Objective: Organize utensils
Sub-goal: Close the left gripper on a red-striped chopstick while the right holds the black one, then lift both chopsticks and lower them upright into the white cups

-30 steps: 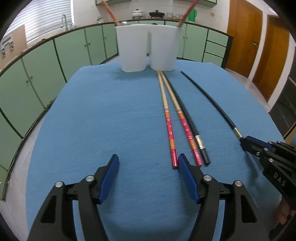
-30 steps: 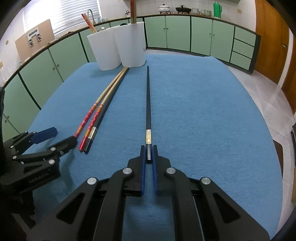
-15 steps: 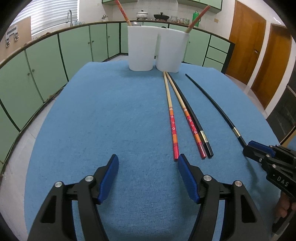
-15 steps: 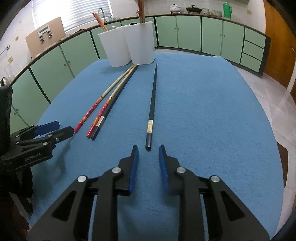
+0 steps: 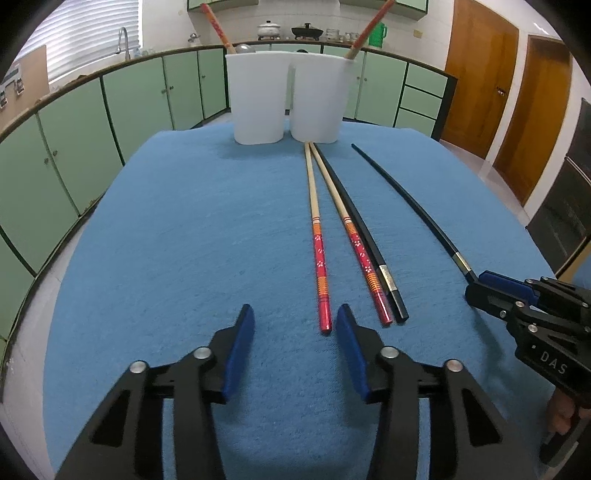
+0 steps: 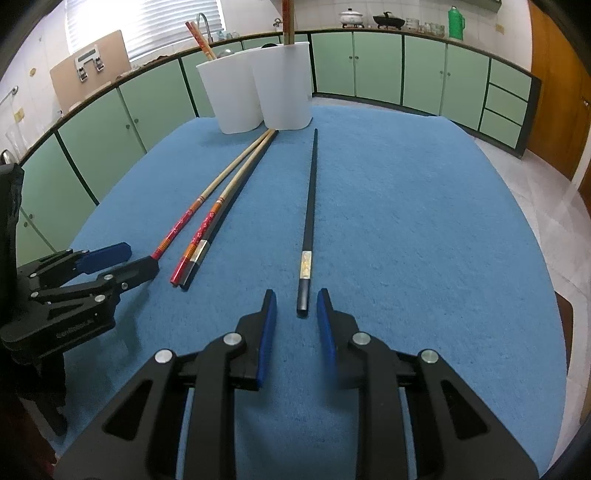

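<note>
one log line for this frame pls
left tongs: closing, empty | right tongs: open, straddling lone black chopstick end | four chopsticks on cloth

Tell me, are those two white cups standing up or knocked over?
Upright. Both white cups rest on their bases on the blue cloth, with chopsticks poking from their tops.

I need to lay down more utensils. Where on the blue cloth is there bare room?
Free: the blue cloth left of the red chopsticks, and right of the lone black chopstick. Crowded: the strip from the white cups down to both claws.
</note>
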Action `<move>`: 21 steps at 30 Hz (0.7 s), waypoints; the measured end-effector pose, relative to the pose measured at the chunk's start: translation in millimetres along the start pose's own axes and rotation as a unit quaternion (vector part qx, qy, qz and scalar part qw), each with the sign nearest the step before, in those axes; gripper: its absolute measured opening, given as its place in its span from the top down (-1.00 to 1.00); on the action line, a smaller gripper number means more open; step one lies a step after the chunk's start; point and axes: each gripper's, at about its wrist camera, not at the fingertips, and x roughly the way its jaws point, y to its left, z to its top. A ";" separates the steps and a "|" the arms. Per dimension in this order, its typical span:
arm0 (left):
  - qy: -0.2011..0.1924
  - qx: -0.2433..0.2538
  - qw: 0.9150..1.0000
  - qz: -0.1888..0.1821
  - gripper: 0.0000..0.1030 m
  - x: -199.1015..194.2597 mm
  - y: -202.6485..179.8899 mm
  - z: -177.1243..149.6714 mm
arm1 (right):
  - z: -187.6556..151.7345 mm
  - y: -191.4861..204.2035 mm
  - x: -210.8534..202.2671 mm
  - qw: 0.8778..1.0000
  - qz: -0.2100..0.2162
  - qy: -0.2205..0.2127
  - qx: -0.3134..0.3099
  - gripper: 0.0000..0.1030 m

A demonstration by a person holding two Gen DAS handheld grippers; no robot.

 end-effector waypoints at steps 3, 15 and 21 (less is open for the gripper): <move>0.000 0.014 1.000 0.002 0.39 0.4 -5.7 -0.1 | 0.9 -1.2 1.0 1.000 0.003 0.000 0.002 0.56; -0.003 0.044 0.999 0.021 0.88 0.7 -21.3 -2.6 | 2.7 2.5 3.6 1.000 -0.011 0.000 0.000 0.86; -0.016 0.032 0.999 0.017 0.89 -14.5 -14.6 -0.1 | 3.2 2.5 -2.9 1.000 -0.011 -0.006 0.002 0.88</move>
